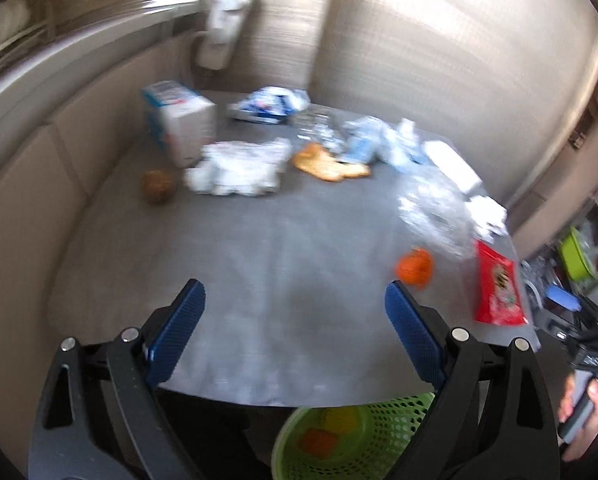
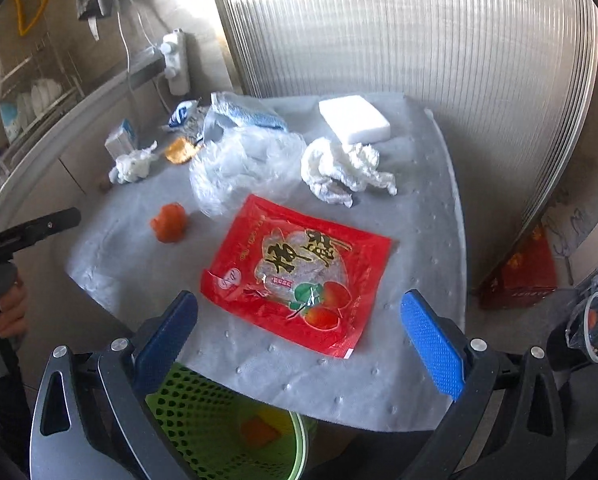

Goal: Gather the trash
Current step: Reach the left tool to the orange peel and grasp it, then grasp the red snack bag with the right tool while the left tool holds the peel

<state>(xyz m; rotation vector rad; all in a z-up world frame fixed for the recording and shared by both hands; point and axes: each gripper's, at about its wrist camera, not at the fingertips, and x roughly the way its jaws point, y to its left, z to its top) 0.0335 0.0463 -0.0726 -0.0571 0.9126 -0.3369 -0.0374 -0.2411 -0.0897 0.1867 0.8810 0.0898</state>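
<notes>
Trash lies scattered on a grey table [image 2: 419,240]. My right gripper [image 2: 299,304] is open just above the near edge of a red snack packet [image 2: 299,268], and nothing sits between its pads. Beyond it are an orange peel [image 2: 169,224], a clear plastic bag [image 2: 243,164] and a crumpled white tissue [image 2: 347,172]. My left gripper [image 1: 295,296] hangs open and empty over bare table. The orange peel [image 1: 415,266] and the red packet [image 1: 499,288] lie to its right. A green mesh basket [image 2: 219,420] stands below the table's front edge, with yellow and orange scraps inside.
Further back are a carton [image 1: 179,124], a white tissue wad [image 1: 239,168], a brown ball [image 1: 157,186], an orange-brown wrapper [image 1: 331,162] and a white foam block [image 2: 355,118]. A ribbed wall panel [image 2: 419,40] stands behind the table. A red bag [image 2: 519,272] lies on the floor to the right.
</notes>
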